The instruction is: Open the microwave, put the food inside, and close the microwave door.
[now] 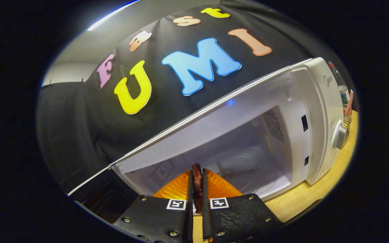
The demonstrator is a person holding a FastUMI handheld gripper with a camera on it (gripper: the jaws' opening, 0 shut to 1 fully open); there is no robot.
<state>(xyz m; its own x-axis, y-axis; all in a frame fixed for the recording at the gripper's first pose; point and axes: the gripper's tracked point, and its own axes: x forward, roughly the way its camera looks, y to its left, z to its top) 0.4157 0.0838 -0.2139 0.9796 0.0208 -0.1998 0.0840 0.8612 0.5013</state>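
Fingers [181, 219] first — they're pressing nearly together and pinching a dark reddish-brown piece of food [197, 184] that's standing upright in the narrow gap between them. Can't tell what kind of food it is, just that it's lumpy and glossy. The gripper [197, 202] is tilting a fair bit, so the whole scene is leaning.

Right behind the food, just ahead of the fingertips, an orange ribbed plate [219, 185] is sitting at the mouth of the microwave [316, 111]. Whether the food is attached to the plate or just being held over it, I can't say.

Beyond that, the white cavity is wide open, with the glass turntable [248, 168] lying on its floor and a vent grille on the wall to the right. The door [100, 206] is swinging out to the left of the fingers, dark window showing. Control knob [339, 136] is further right, and everything is resting on a wooden table [295, 206].

So I'm guessing opening is done and we're in the loading step — next move is probably pushing forward to get the food onto the turntable, letting go, backing out, then going for the door.
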